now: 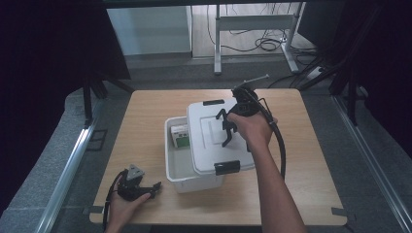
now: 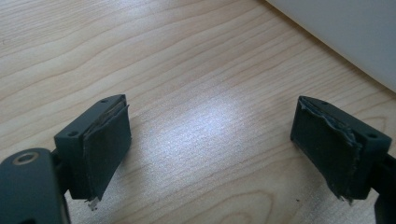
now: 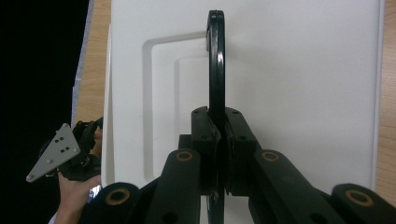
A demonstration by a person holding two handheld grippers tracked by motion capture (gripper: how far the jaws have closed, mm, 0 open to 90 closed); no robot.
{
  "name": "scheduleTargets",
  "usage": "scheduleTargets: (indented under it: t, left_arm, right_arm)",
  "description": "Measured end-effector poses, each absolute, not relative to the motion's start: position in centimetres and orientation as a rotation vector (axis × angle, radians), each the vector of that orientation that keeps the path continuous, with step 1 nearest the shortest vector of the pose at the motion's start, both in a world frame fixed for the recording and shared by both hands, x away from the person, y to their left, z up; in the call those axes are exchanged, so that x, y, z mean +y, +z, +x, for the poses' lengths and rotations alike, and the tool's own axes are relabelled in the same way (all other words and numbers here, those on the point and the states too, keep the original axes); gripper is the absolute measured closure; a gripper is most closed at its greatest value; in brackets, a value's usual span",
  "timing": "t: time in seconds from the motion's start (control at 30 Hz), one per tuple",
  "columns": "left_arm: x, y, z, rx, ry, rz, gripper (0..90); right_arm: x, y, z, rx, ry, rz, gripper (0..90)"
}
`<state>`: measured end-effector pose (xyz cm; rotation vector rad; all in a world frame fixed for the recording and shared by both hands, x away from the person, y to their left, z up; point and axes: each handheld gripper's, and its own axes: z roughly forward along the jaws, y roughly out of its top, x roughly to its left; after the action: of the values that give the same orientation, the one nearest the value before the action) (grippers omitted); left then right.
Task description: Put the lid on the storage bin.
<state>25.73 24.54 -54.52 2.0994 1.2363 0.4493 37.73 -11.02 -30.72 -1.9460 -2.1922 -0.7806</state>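
from the high view, a white plastic box [image 1: 194, 170] stands near the middle of the wooden surface [image 1: 145, 116]. its white lid [image 1: 209, 131] sits askew over the box, shifted toward the right, so the left part of the box is uncovered. a green and white carton [image 1: 180, 135] stands inside that uncovered part. the lid has a black latch [image 1: 227, 167] at its near edge and another black latch at its far edge. the right hand-held gripper [image 1: 228, 127] is above the lid, pinching the lid's black handle [image 1: 224, 120], with a cable trailing from it toward the person. the left hand-held gripper [image 1: 154, 188] rests low at the near left part of the surface, well apart from the box, held in the left hand [image 1: 124, 206].

in the left gripper view, the left hand-held gripper [image 2: 210, 140] has its jaws spread wide with bare wood between them. a white wall of the box [image 2: 345, 32] crosses the upper right corner.

in the right gripper view, the right hand-held gripper [image 3: 217, 135] is pressed together on the thin black handle [image 3: 216, 60], which runs upright over the white lid [image 3: 299, 84]. the left hand-held gripper [image 3: 70, 154] appears at the lower left, beside the lid's edge.
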Motion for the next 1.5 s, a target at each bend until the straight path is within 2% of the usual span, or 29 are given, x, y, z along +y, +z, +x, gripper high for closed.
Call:
scheduleTargets:
  t: [0.7, 1.5]
  left_arm:
    - [24.5, -54.5, 25.7, 1.235, 0.449, 2.101, 12.0]
    - [24.5, -54.5, 25.8, 1.233, 0.448, 2.103, 12.0]
  right_arm:
    - [-9.4, -31.0, 37.4, -2.181, -0.777, -1.938, 85.2]
    - [-5.2, -32.6, 38.0, -2.165, -0.773, -1.874, 85.2]
